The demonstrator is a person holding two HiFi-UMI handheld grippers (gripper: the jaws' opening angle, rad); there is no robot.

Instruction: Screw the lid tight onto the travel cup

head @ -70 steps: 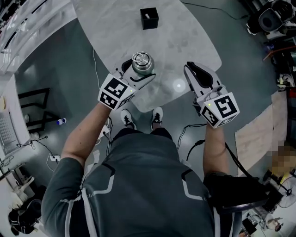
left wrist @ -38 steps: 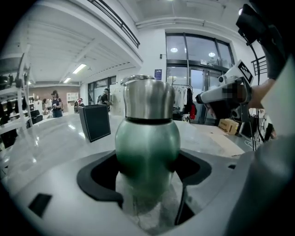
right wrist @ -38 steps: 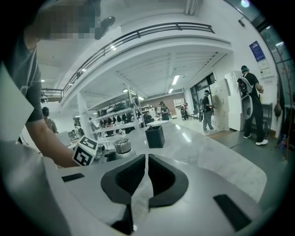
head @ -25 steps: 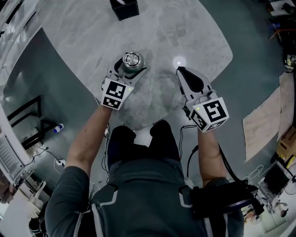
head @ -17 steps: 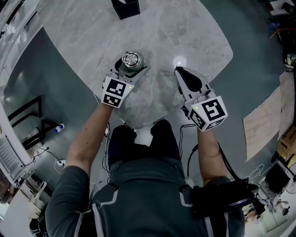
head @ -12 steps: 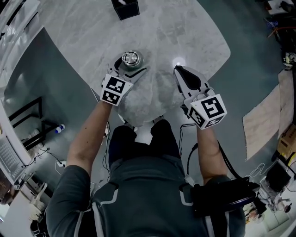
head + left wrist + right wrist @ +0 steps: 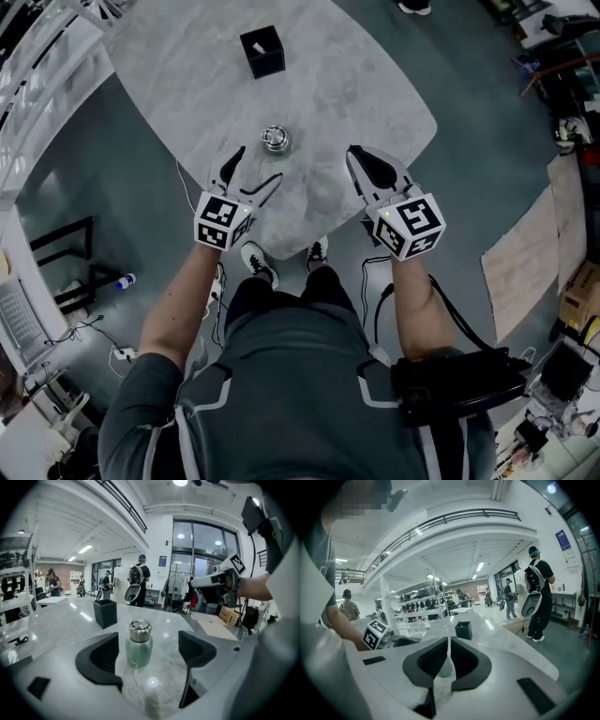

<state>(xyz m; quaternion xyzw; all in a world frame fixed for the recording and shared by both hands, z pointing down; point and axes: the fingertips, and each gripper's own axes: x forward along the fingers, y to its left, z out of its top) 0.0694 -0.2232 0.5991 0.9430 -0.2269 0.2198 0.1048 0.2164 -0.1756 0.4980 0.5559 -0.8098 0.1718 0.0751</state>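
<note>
- L tongs (image 7: pixel 253 172): jaws wide apart, have just been opening, nothing btwn the pads.
- Travel cup (image 7: pixel 275 139) stands upright on the marble-look table (image 7: pixel 366 75), just past my L fingertips, in line w/ the gap but not touching either jaw.
- In the left gripper view the cup (image 7: pixel 139 645) has a pale green body w/ the steel lid (image 7: pixel 139 628) sitting on top. Can't tell from here how tight it's screwed.
- R tongs (image 7: pixel 364 167): jaws together, tips meeting, holding nothing. They hang over the table edge, off to the cup's right and well apart from it.
- Both marker cubes face up in the head view, L one (image 7: pixel 222 221) and R one (image 7: pixel 410 225).
- Black square box (image 7: pixel 262 52), open top, sits further back on the table, well apart from the cup.
- My shoes (image 7: pixel 255 263) show on the grey floor below the table's near edge.
</note>
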